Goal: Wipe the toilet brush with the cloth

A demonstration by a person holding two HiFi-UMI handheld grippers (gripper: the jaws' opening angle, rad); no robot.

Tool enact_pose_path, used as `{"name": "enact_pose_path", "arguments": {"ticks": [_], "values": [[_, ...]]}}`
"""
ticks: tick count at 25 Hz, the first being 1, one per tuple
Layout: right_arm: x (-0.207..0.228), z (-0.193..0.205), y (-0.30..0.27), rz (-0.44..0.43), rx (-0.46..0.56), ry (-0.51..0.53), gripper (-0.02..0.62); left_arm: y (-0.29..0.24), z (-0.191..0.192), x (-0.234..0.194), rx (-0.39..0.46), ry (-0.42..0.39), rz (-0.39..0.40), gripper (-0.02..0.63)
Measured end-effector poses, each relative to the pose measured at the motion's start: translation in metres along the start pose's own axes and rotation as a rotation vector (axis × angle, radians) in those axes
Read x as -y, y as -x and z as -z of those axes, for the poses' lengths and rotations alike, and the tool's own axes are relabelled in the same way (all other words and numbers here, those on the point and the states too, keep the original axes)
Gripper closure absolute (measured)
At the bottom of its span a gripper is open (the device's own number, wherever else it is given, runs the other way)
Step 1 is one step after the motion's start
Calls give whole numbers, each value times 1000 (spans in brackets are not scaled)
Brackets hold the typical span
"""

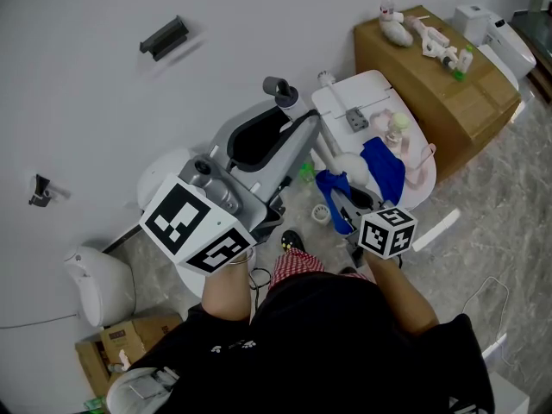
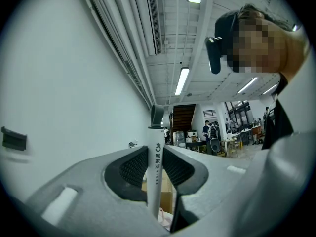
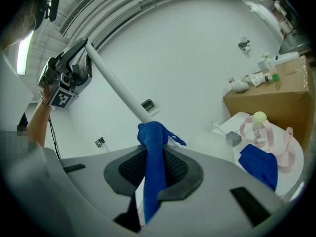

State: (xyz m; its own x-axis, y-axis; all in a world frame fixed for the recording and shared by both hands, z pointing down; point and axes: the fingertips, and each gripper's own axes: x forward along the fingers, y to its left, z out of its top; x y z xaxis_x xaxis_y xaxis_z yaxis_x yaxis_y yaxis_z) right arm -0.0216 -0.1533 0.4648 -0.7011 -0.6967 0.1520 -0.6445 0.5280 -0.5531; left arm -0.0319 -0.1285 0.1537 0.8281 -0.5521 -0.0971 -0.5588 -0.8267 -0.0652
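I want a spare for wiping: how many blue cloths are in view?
2. One blue cloth is clamped in the right gripper, bunched against the white toilet-brush handle. The other blue cloth lies on the white surface to the right. More may be hidden.

Two grey two-jaw grippers: the left gripper (image 2: 157,154) and the right gripper (image 3: 155,152). Two black-and-white marker cubes: one cube (image 1: 197,227) at lower left, the other cube (image 1: 388,231) right of centre. One white long-handled toilet brush (image 3: 116,83). Two blue fabric cloths: one cloth (image 3: 154,162) at centre, the second cloth (image 3: 259,164) at lower right. Two brown cardboard boxes: one box (image 1: 448,84) at upper right, another box (image 1: 121,343) at lower left. One white rounded table (image 1: 371,86). One small clear bottle with a pale green cap (image 3: 257,125). Two dark wall fittings: one bracket (image 1: 164,37) at upper left, one small fitting (image 1: 39,191) at the left edge.
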Motion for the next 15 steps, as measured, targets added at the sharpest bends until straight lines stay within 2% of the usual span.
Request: {"name": "enact_pose_path", "arguments": {"ticks": [15], "values": [[18,17,-4,30,-37,-40,531,-1,-1,0,5,-1,-2,506]]}}
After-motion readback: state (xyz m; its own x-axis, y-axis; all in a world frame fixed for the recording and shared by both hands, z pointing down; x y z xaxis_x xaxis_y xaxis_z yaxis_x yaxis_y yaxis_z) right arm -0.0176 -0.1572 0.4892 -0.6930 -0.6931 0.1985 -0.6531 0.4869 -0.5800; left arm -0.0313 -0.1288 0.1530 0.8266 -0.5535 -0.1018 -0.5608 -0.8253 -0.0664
